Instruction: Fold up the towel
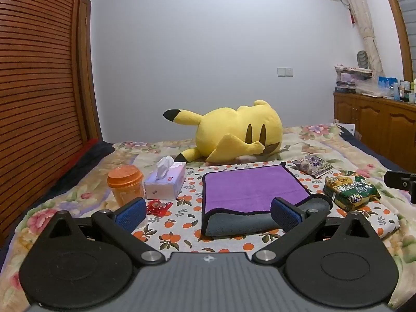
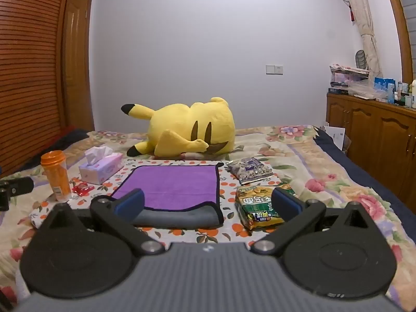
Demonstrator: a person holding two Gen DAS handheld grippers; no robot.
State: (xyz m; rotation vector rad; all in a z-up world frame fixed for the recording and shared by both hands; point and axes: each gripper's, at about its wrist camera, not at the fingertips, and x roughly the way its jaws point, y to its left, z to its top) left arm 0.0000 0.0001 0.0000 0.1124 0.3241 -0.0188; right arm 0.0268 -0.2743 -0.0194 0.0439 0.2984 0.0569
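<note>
A purple towel (image 1: 249, 188) with a grey underside and dark edging lies folded on an orange-print cloth (image 1: 182, 223) on the bed; its near fold shows grey. It also shows in the right wrist view (image 2: 173, 188). My left gripper (image 1: 208, 214) is open and empty, hovering just in front of the towel's near edge. My right gripper (image 2: 208, 204) is open and empty, in front of the towel's near right corner and a snack bag. Part of the right gripper shows at the left wrist view's right edge (image 1: 400, 182).
A yellow plush toy (image 1: 234, 135) lies behind the towel. An orange bottle (image 1: 126, 184), tissue box (image 1: 166, 182) and red wrapper (image 1: 158, 206) lie left. A green snack bag (image 2: 257, 208) and a purple packet (image 2: 249, 173) lie right. Wooden cabinets (image 2: 377, 135) stand far right.
</note>
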